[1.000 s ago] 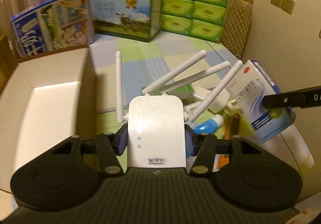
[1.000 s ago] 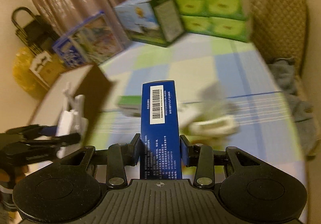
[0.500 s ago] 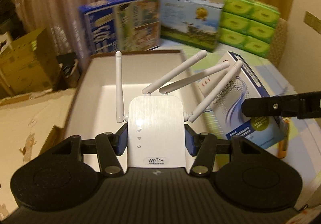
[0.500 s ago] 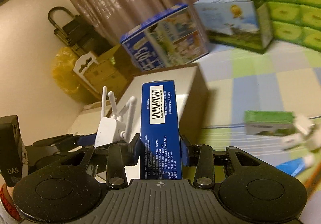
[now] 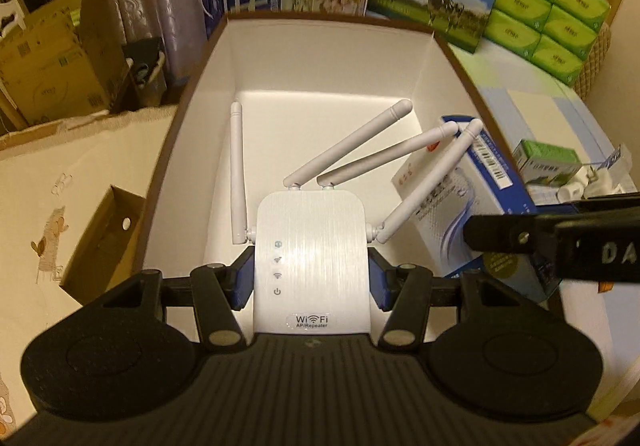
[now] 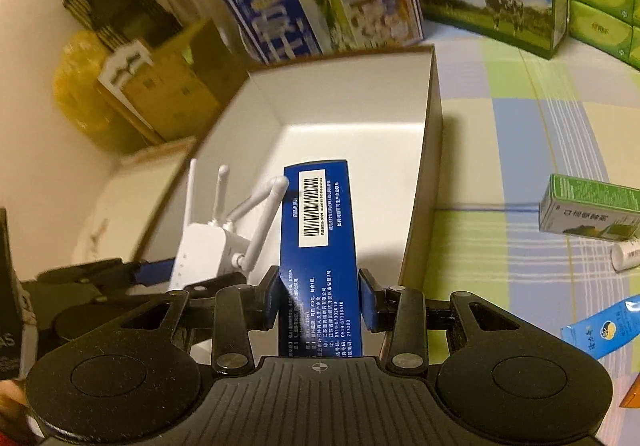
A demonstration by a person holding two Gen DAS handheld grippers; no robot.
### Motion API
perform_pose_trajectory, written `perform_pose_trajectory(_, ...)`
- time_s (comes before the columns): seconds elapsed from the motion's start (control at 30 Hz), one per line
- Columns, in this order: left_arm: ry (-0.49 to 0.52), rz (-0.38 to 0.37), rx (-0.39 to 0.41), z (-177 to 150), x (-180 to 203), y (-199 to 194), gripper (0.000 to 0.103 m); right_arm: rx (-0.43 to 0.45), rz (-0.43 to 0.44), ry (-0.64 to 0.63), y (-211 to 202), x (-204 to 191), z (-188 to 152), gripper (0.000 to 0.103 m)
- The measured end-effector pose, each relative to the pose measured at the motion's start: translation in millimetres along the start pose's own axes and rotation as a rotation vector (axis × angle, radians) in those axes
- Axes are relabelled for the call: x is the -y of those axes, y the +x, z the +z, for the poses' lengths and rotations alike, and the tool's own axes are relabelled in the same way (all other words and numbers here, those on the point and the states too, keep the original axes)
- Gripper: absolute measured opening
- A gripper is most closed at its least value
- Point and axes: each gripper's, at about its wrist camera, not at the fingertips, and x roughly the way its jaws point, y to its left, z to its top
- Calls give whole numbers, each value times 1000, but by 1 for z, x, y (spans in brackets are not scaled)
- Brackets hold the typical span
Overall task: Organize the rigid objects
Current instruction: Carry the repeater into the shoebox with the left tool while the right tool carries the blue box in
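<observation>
Your left hand-held gripper (image 5: pixel 311 278) clamps the light, rigid WiFi repeater (image 5: pixel 311 266) by its body, sparing the fragile antennas (image 5: pixel 348 142), while the right hand-held gripper (image 6: pixel 320 300) pinches the crushable blue carton (image 6: pixel 318 246).

repeater (image 5: pixel 311 266) | blue box (image 6: pixel 318 246) | carried from table to over carton (image 5: pixel 224 94)

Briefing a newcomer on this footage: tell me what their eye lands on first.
First the white WiFi repeater with four splayed antennas, clamped in the left gripper above the open white-lined box. Beside it, the blue medicine box with a barcode label sits in the right gripper over the same box. Bright green tissue packs stand stacked behind.
</observation>
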Motion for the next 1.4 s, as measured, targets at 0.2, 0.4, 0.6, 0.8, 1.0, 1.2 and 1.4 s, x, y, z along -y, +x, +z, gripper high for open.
perform_pose_trajectory(0.2,9,-7,-40,-1,-4,17,51,-23,-88,-78,18,-12,-10,39)
perform_pose_trajectory(0.4,-1,-15,-66,-3,-7,25,51,-20,-100,-140,25,-20,-10,50)
perform_pose_trajectory(0.6,-5,-18,-45,0,-7,19,51,-33,-98,-138,24,-21,-10,51)
perform_pose_trajectory(0.8,-1,-11,-46,-2,-5,14,55,-37,-85,-140,19,-22,-10,51)
perform_pose_trajectory(1.0,-13,-4,-50,-7,-4,7,56,-37,-76,-150,13,-24,-15,52)
perform_pose_trajectory(1.2,-19,8,-33,-9,-1,-3,56,-25,-74,-149,6,-23,-18,52)
perform_pose_trajectory(1.4,-24,17,-13,-11,3,-15,56,-2,-58,-153,-8,-25,-22,53)
